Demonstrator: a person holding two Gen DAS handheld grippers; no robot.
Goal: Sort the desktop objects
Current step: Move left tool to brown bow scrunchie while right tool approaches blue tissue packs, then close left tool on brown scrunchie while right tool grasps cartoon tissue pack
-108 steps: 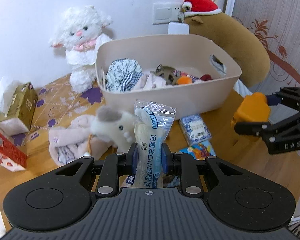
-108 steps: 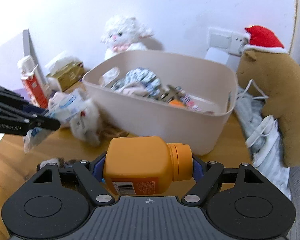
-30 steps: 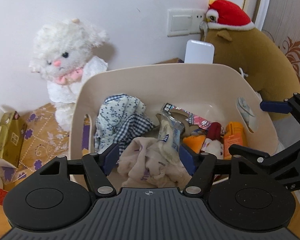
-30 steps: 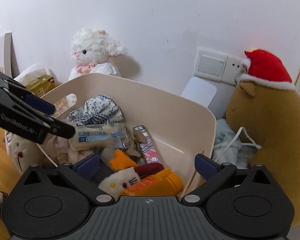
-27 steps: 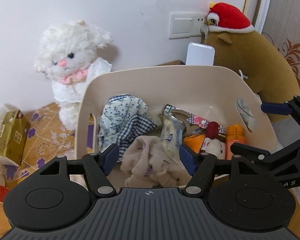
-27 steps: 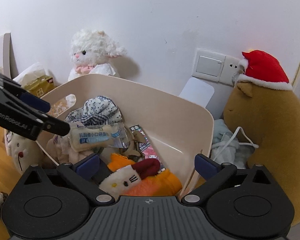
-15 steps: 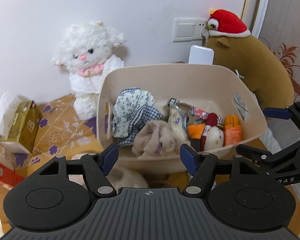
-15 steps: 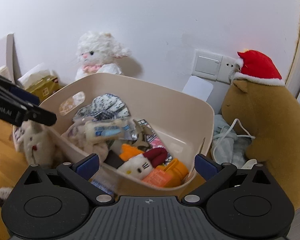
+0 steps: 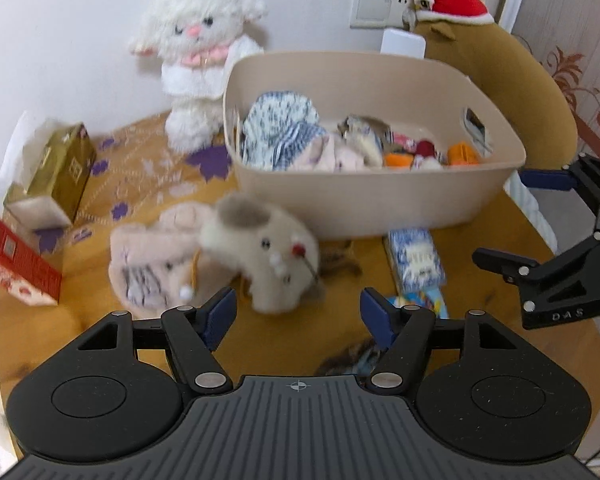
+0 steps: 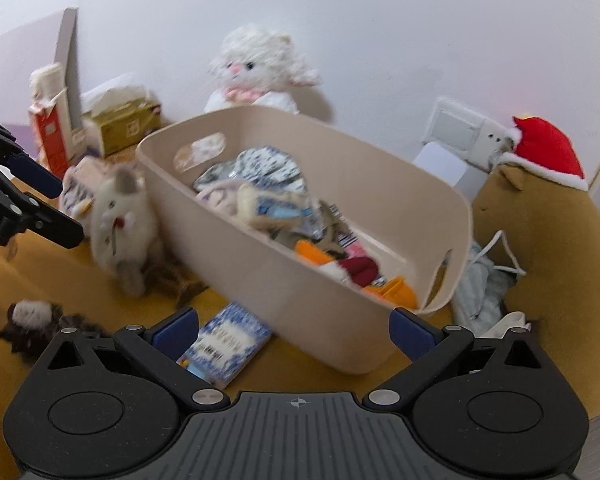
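Left wrist view shows our left gripper (image 9: pixel 296 314) with its jaws spread wide and nothing between them, where a few seconds ago it was clamped on a clear bread packet; that packet (image 10: pixel 276 206) now lies on top of the cloth inside the beige bin (image 9: pixel 372 204). The right gripper (image 10: pixel 294 330) is likewise spread wide and empty, and the orange bottle (image 10: pixel 396 292) it carried a few seconds ago now rests in the bin's near right corner, beside a red-and-white plush. A second ago both grippers were hanging directly over the bin's contents; since then we have drawn both back and low over the wooden table (image 9: pixel 284 340), so the bin now sits ahead of us rather than beneath. We take that to mean two items are sorted and both grippers are free for the next pick. Just ahead of the left gripper lies the cream plush mouse (image 9: pixel 260 252), resting against a pink fuzzy slipper (image 9: pixel 152 256), both still on the table in front of the bin. A blue patterned tissue pack (image 10: pixel 228 344) lies between the two grippers, just beside the bin's front wall, with a smaller colourful packet (image 9: pixel 420 302) next to it, and a small dark brown plush (image 10: pixel 32 316) sits further to the left. The frames are blurred by motion, so finer details escape us. The mouse looks the likeliest next target for the left gripper, the tissue pack for the right.
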